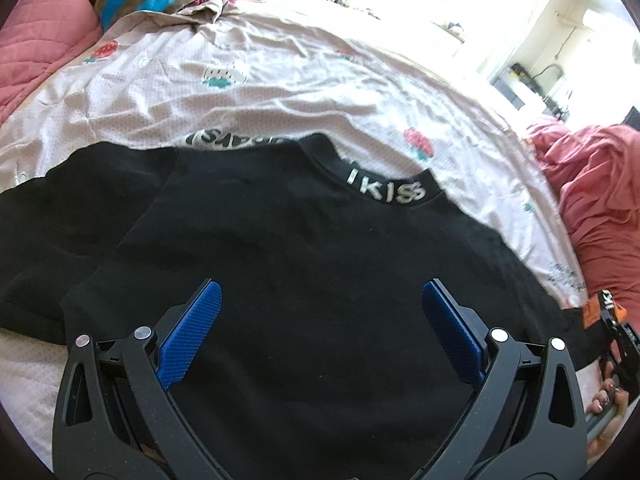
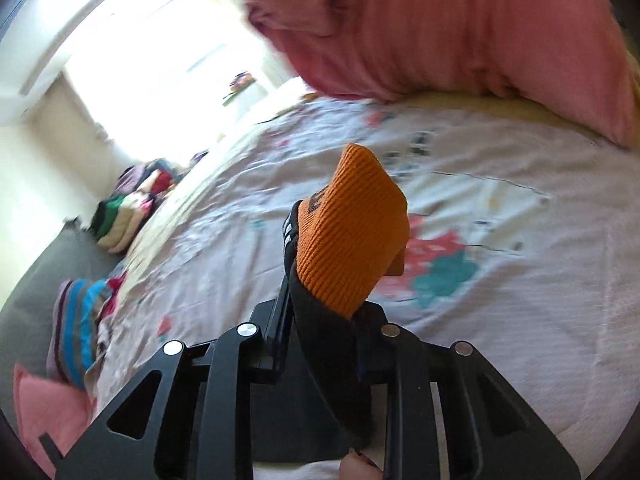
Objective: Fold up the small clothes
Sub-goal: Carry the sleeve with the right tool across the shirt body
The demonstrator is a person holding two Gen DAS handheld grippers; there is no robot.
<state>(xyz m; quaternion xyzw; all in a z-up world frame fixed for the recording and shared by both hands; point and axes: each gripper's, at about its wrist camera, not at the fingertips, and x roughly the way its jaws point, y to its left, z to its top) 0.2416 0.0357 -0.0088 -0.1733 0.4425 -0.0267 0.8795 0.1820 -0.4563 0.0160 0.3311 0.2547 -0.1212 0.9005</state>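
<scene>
Left wrist view: the left tongs hang spread wide and empty over the black top; right tongs pinch its orange cuff above the bedsheet.

Left gripper jaws wide apart; right gripper clamped, tilted downward

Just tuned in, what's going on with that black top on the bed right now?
A person is folding a black top spread on a strawberry-print sheet. The right gripper is shut on the sleeve's orange cuff and holds it up off the bed. The left gripper hovers open over the body of the top, gripping nothing. One side already looks folded inward; the held sleeve is not yet laid across.
</scene>
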